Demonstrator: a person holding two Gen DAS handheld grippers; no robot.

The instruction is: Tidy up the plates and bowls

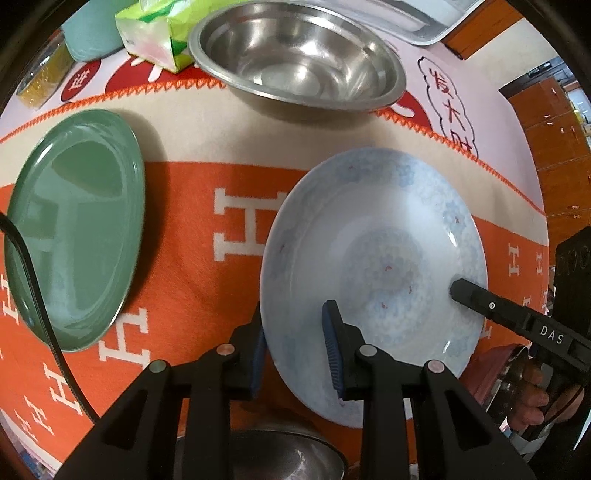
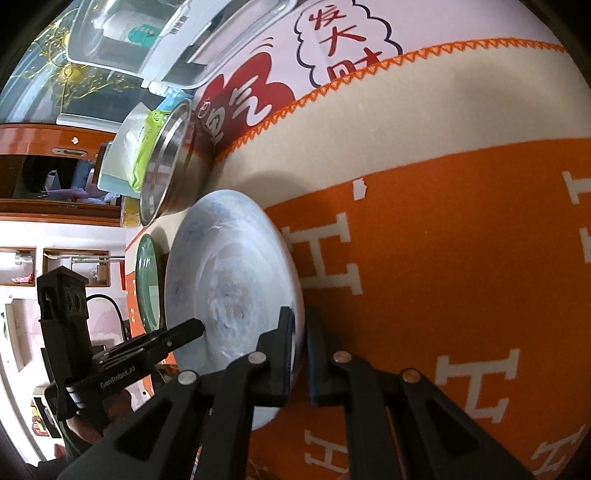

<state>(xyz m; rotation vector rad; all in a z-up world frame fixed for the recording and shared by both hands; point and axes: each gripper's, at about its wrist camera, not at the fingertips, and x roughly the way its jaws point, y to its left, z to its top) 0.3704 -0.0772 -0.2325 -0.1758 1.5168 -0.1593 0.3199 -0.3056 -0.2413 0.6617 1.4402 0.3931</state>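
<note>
Two hand-held grippers clamp opposite rims of the pale blue plate (image 1: 373, 266): left hand-held gripper (image 1: 295, 354) and right hand-held gripper (image 2: 299, 354). Plate sits above the orange cloth (image 1: 192, 258), beside the green plate (image 1: 74, 229). Uneven lifting could let the glazed rim slip free.

A home dining spot: a counter under an orange blanket with white H letters (image 1: 192, 258), a pack of green tissues (image 1: 155, 33), glossy orange wooden cabinets (image 1: 546, 125), and a clear plastic storage box (image 2: 147, 40).
</note>
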